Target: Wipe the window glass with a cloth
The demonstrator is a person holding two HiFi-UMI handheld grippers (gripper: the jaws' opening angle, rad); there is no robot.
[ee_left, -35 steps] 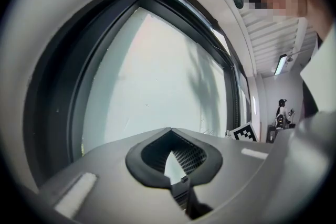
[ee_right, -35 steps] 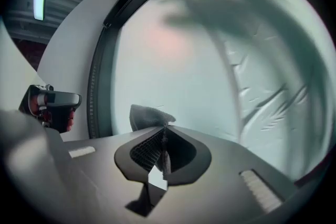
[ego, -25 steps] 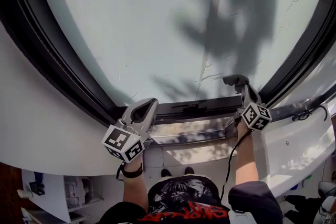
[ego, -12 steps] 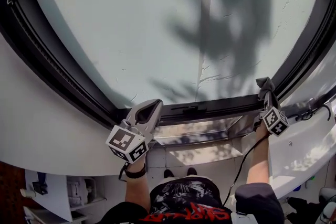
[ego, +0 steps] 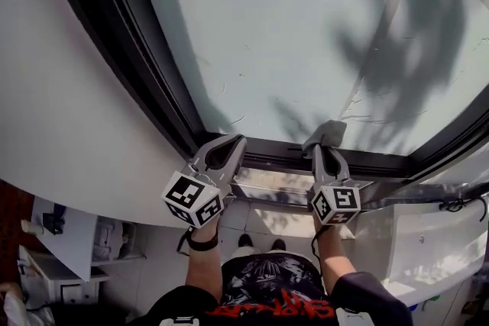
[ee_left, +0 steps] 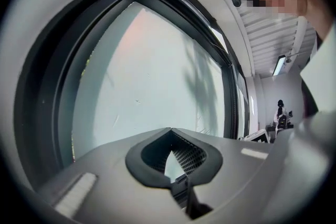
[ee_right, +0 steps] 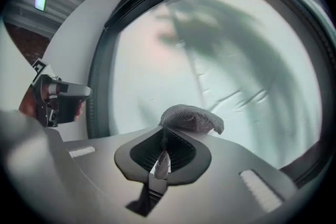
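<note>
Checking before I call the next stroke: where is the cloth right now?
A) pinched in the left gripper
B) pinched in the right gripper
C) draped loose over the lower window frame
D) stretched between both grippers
B: the grey cloth bulges out from the tips of the right gripper, whose jaws are shut on it, while the left gripper has nothing between its jaws.

I see small grey cloth (ego: 326,133), bunched, pinched at tips of my right claw (ego: 327,153), against window glass (ego: 306,34) just ahead: pale, hazy, scratched, plant shadows across it.
</note>
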